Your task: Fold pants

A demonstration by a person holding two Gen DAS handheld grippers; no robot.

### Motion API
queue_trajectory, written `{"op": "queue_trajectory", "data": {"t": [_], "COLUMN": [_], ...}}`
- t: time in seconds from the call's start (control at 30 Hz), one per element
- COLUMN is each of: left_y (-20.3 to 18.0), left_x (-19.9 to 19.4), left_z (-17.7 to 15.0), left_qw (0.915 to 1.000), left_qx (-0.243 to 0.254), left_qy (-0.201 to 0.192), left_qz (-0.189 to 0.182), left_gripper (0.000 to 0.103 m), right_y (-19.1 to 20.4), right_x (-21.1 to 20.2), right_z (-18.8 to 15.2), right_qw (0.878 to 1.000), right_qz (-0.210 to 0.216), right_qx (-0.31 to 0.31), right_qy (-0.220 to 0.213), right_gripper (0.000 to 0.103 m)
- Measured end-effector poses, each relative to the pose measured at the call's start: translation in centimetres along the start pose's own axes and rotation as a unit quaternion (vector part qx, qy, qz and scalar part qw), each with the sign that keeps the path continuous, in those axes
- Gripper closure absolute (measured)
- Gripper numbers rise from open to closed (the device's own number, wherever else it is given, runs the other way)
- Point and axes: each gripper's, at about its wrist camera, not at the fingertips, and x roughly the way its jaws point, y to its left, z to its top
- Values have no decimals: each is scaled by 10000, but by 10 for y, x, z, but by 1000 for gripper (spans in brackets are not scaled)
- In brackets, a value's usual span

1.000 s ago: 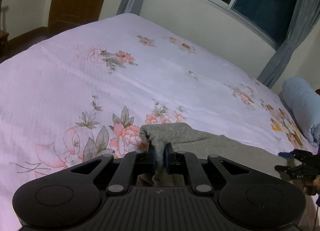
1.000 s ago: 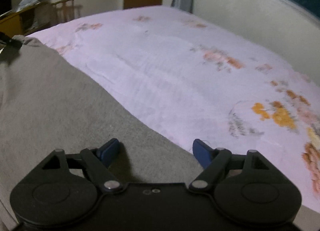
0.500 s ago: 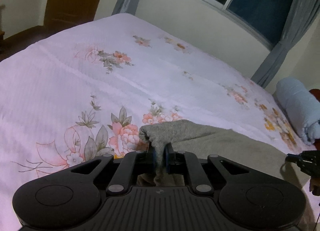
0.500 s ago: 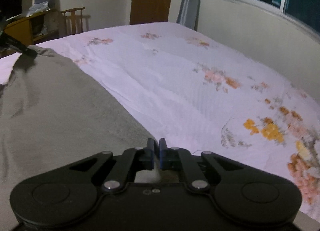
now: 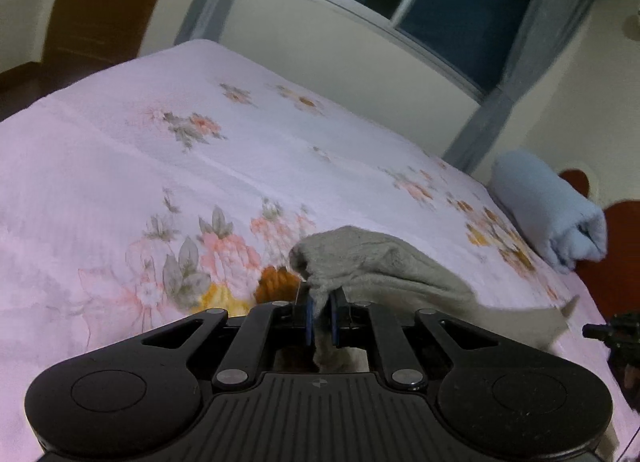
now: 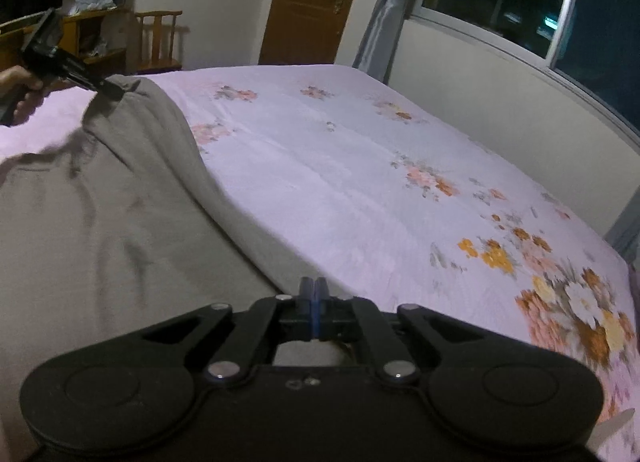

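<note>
Right now both grippers are lifting the grey pants point(image 6: 100, 230) off the bed point(image 5: 120, 166), which wears a pale pink cover printed with flowers. The left gripper point(image 5: 320, 314) has its blue pads clamped narrow on a bunched corner of the cloth — a fold of grey fabric sits plainly between them and humps up just ahead of the fingertips. From the right wrist view that same gripper shows at the far upper left, held in a hand point(image 6: 22, 92), pinching the raised corner of the pants. The right gripper point(image 6: 314, 290) has its pads pressed together with no gap; the grey fabric runs right up to and under its fingertips, but whether an edge is caught between them cannot be told. The pants sag between the two grippers, draped over the near part of the bed. A rolled pale blue blanket point(image 5: 548, 214) lies at the bed's right end — well apart from the pants
</note>
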Motion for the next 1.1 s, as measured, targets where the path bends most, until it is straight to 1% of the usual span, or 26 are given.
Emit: {"op": "queue_trajectory", "data": {"t": [0.1,0.17,0.2,0.23,0.33,0.37,0.43,0.47,0.53,0.6,0.67,0.7,0.73,0.77,0.8,0.87,0.97,1.0,1.03,1.07,1.1], "left_y": [7,14,19,24,34,37,39,41,45,46,48,52,54,56,60,64,68,65,61,56,47], "left_x": [-16,-25,-29,-31,-36,-35,-31,-27,-13,6,31,46,61,74,89,110,133,140,145,151,152], "left_z": [-16,-28,-33,-38,-48,-49,-45,-41,-31,-19,-9,-6,-5,-5,-6,-7,-3,-1,1,3,4], "left_qw": [10000,9998,9996,9994,9986,9983,9975,9968,9952,9940,9925,9910,9900,9885,9867,9863,9859,9867,9880,9880,9903], "left_qx": [-19,-35,-123,-207,-366,-419,-500,-559,-763,-851,-972,-1097,-1136,-1169,-1231,-1213,-1259,-1192,-1081,-1012,-816], "left_qy": [92,137,153,161,182,195,178,191,254,308,481,616,748,887,1013,1110,1075,1073,1082,1124,1076], "left_qz": [23,144,195,231,344,353,465,541,563,617,561,461,379,365,326,125,-240,-274,-227,-307,-331], "left_gripper": [96,99,101,101,101,101,101,101,101,100,99,90,63,43,18,18,19,32,77,80,84], "right_y": [18,22,21,20,14,11,4,1,-7,-13,-18,-19,-21,-22,-24,-25,-33,-36,-41,-47,-52], "right_x": [-15,-15,-12,-7,14,24,45,55,70,76,80,81,80,80,80,78,80,82,84,87,89], "right_z": [-11,-15,-15,-13,-11,-11,-15,-19,-24,-30,-34,-35,-37,-38,-39,-42,-42,-41,-41,-39,-38], "right_qw": [9999,9997,9996,9994,9987,9984,9975,9974,9973,9973,9976,9974,9976,9975,9973,9972,9966,9964,9961,9956,9953], "right_qz": [57,-41,-156,-298,-514,-553,-651,-631,-603,-619,-587,-615,-577,-550,-545,-518,-562,-575,-566,-570,-598], "right_qx": [-15,-76,-68,-46,-24,-17,-93,-98,-9,111,221,244,318,388,444,516,584,620,669,731,756], "right_qy": [163,211,219,176,52,107,265,319,422,374,305,272,228,205,187,146,119,114,109,96,73], "right_gripper": [103,103,103,101,91,89,88,87,85,83,83,82,81,81,81,81,81,81,81,81,81]}}
